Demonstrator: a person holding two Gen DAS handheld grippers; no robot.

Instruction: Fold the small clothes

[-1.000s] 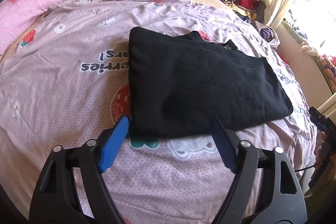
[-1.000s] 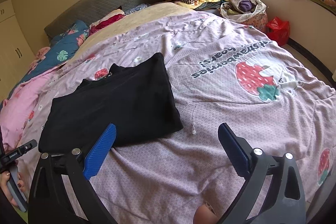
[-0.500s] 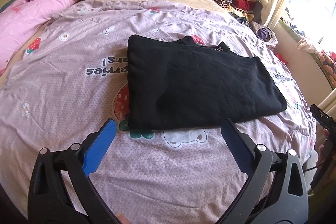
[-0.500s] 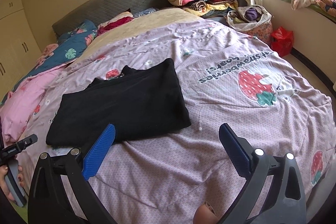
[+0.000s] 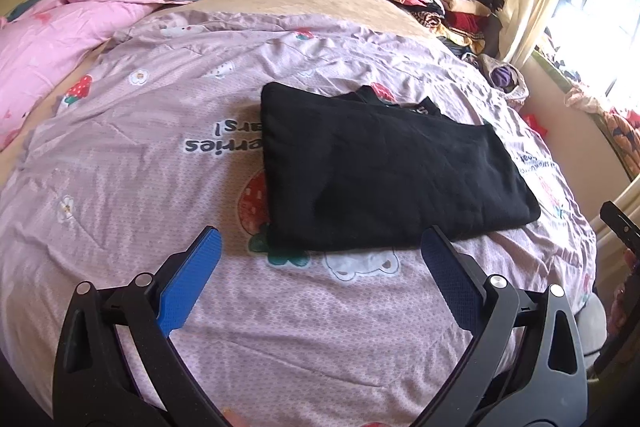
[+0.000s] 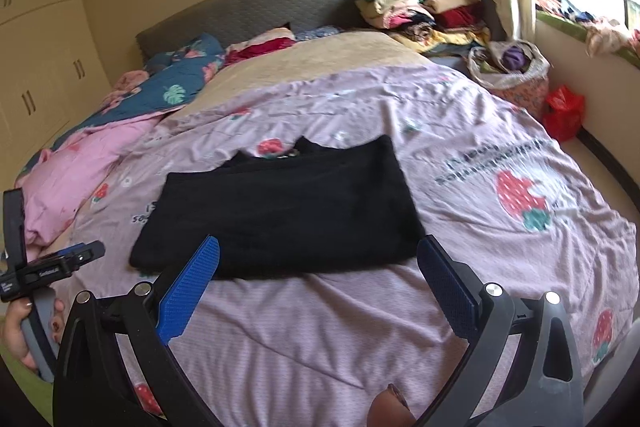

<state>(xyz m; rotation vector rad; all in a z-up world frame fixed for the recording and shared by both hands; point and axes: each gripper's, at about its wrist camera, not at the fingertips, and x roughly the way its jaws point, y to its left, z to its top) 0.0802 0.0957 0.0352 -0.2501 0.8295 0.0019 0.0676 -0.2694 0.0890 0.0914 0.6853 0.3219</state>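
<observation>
Gaping wide, both jaws empty above quilt [image 5: 132,167], clear of folded black garment [image 5: 384,171]

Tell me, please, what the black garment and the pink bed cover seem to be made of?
Black garment: probably a soft knit, perhaps fleece; matte, slightly fuzzy, thick rounded fold edges. Pink bed cover: likely thin woven cotton or polyester; printed, finely dotted, creases sharply.

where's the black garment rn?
Black garment lies folded flat mid-bed on the pink strawberry quilt, centre of both wrist views, just beyond both sets of open jaws, touching neither.
</observation>
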